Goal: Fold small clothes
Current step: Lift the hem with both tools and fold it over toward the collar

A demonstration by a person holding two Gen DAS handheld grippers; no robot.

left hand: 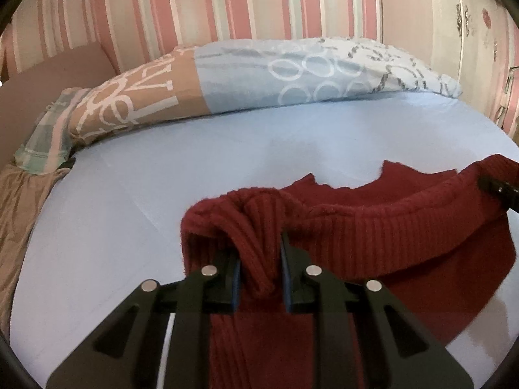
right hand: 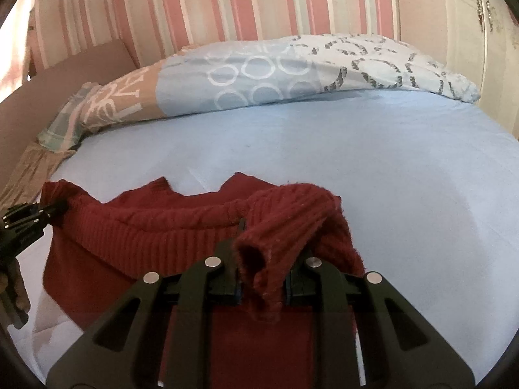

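Note:
A dark red ribbed knit sweater (left hand: 373, 227) hangs stretched between my two grippers above the light blue bed sheet (left hand: 162, 178). My left gripper (left hand: 259, 259) is shut on a bunched ribbed edge at the sweater's left end. My right gripper (right hand: 262, 256) is shut on the sweater (right hand: 146, 230) at its right end. The right gripper shows at the right edge of the left wrist view (left hand: 499, 191). The left gripper shows at the left edge of the right wrist view (right hand: 32, 215). The cloth sags between them and its lower part is hidden behind the fingers.
A patterned blue, white and tan duvet (left hand: 259, 74) lies rolled along the far side of the bed. A plaid cloth (left hand: 48, 133) and tan fabric (left hand: 19, 207) lie at the left. A pink striped wall (left hand: 227, 3) stands behind.

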